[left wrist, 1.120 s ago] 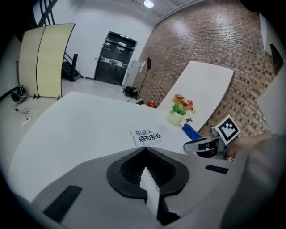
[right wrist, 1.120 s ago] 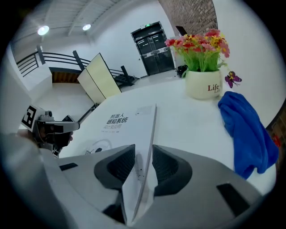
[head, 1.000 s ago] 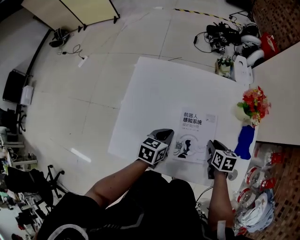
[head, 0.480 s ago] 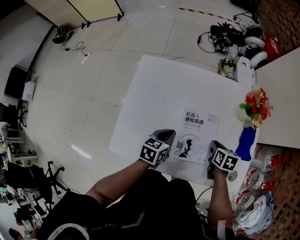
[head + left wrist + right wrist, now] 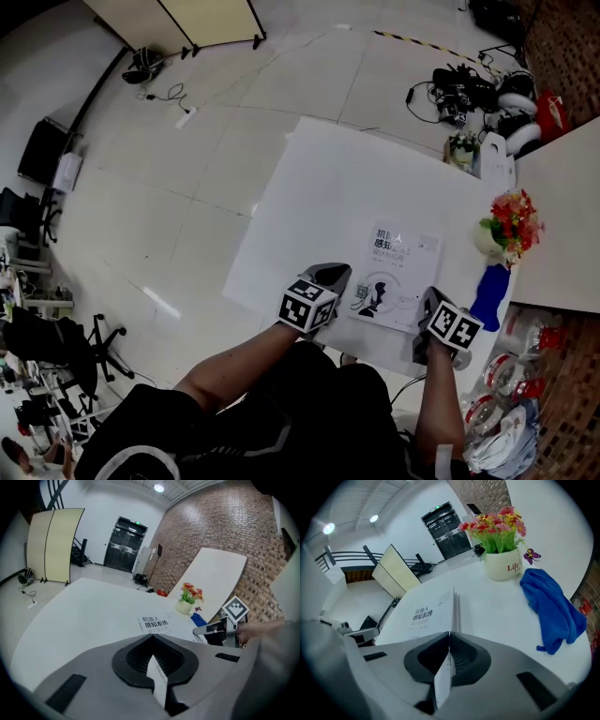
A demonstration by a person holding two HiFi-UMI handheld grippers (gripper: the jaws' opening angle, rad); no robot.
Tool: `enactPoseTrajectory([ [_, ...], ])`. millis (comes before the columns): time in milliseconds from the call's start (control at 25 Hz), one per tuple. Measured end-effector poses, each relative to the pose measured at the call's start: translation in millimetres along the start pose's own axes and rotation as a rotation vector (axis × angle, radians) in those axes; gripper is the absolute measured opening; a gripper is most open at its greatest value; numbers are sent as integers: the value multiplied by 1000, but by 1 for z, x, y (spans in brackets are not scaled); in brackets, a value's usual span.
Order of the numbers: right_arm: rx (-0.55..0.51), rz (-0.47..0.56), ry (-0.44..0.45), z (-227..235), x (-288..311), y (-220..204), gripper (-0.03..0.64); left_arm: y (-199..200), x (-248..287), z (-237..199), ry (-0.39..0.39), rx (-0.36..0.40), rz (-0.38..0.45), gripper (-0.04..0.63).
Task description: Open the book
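Book [image 5: 396, 272] is lying flat on the white surface [image 5: 323, 187], near its front edge, with its printed cover facing up; the person is holding a gripper at each of its two near corners. The left gripper [image 5: 330, 277] is sitting at the book's near left corner; in the left gripper view its fingers [image 5: 132, 662] are pressing together on a thin white edge of the book, which is showing as a sliver between them, while the rest of the cover is stretching away ahead. The right gripper [image 5: 427, 302] is sitting at the near right corner; in the right gripper view its fingers [image 5: 464, 656] are likewise pinching a thin white edge of the book, and the book's right edge is running straight out from between them. A flower pot [image 5: 486, 240] with red and yellow flowers is standing just beyond the book's far right corner; a blue cloth [image 5: 489, 286] is lying beside the book's right edge, near the right gripper and apart from the book.
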State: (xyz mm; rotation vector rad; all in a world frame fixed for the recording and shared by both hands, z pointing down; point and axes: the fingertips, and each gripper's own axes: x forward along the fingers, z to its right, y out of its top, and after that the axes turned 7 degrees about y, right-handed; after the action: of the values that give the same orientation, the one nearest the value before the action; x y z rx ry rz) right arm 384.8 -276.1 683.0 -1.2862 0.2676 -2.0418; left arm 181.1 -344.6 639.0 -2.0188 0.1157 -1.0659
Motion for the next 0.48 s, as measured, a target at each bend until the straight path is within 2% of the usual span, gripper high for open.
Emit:
enactPoseTrajectory([
  [240, 13, 58, 138, -54, -27, 26, 3, 18, -36, -10, 51, -52, 91, -5],
  [360, -13, 71, 183, -83, -34, 35, 2, 32, -59, -19, 72, -66, 153, -5],
  [480, -42, 73, 214, -120, -35, 39, 2, 41, -82, -33, 63, -75, 200, -5],
])
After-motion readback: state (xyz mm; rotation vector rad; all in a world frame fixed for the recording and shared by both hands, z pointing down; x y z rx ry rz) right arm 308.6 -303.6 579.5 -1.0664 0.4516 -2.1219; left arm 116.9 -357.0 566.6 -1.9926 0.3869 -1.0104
